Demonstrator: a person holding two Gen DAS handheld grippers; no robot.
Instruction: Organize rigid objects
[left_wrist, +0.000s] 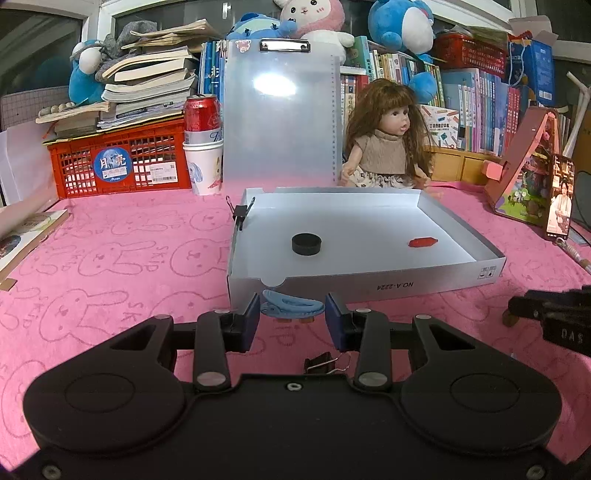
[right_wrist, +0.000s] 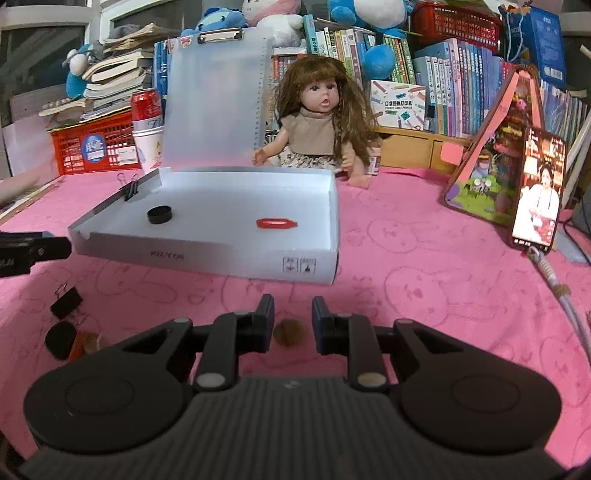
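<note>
Pink cloth printed with rabbits (left_wrist: 110, 258) covered the table, and a shallow white box (left_wrist: 369, 286) lay open on it. Inside the box sat a black round cap (left_wrist: 306, 244) toward its left and a small red piece (left_wrist: 422, 242) toward its right, well apart from each other. A black binder clip (left_wrist: 240, 214) gripped the box's left wall.

The left tool (left_wrist: 291, 314) hovered just in front of the box's near wall with its jaws parted. A blue plastic clip (left_wrist: 291, 307) lay on the cloth between the two pads; the pads flanked its ends, with a thin gap showing at the right one, so no grip could be confirmed. Another black binder clip (left_wrist: 327, 363) lay closer in, under the tool's body.

The right tool (right_wrist: 293, 317) pointed down at the cloth to the right of the box, its jaws narrow and holding nothing. A small brown round object (right_wrist: 290, 332) (too blurred to name) rested on the cloth just below the gap between its fingers. At the far left of the right wrist view lay a further black binder clip (right_wrist: 66, 302).

A doll (left_wrist: 384, 144) sat behind the box, and a lit phone (right_wrist: 539, 192) leaned at the right.
</note>
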